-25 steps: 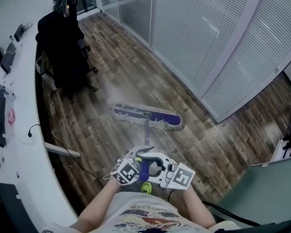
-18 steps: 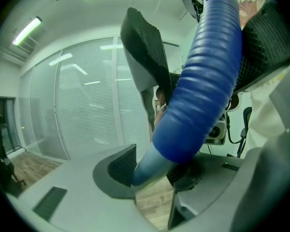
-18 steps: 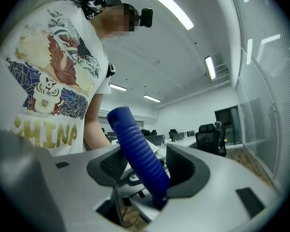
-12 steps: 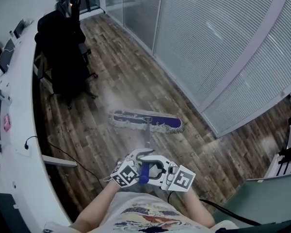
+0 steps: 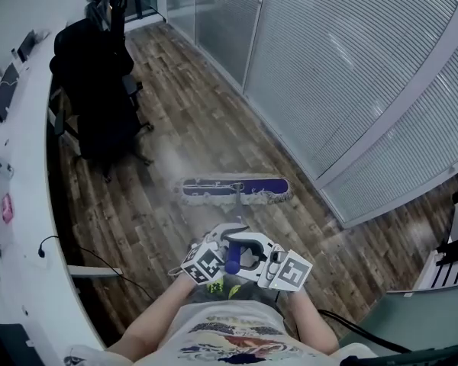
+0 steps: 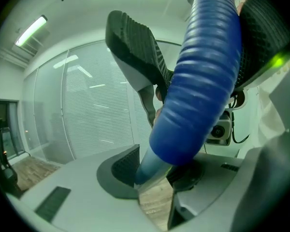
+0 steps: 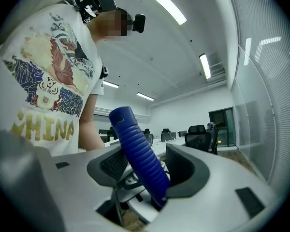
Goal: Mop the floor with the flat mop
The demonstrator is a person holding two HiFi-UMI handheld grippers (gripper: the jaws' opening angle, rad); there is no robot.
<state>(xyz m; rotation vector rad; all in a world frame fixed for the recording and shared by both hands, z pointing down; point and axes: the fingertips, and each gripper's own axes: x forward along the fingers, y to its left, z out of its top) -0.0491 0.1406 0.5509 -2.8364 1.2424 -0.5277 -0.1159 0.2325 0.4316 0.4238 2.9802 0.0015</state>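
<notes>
Left gripper (image 6: 154, 173) and right gripper (image 7: 144, 170) both clamped the flat mop's blue handle (image 5: 232, 264). Its head (image 5: 235, 190) lay flat on the wood floor (image 5: 175, 120) ahead, seemingly mid-stroke. Next, another steady sweep over unmopped boards seemed due.

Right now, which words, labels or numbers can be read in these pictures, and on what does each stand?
"HINA", after a partly hidden first letter: yellow print on the person's white printed T-shirt.
Pink sticker on the long white desk: too small to read.
Square black-and-white markers on the two cubes: patterns only, no letters.
</notes>
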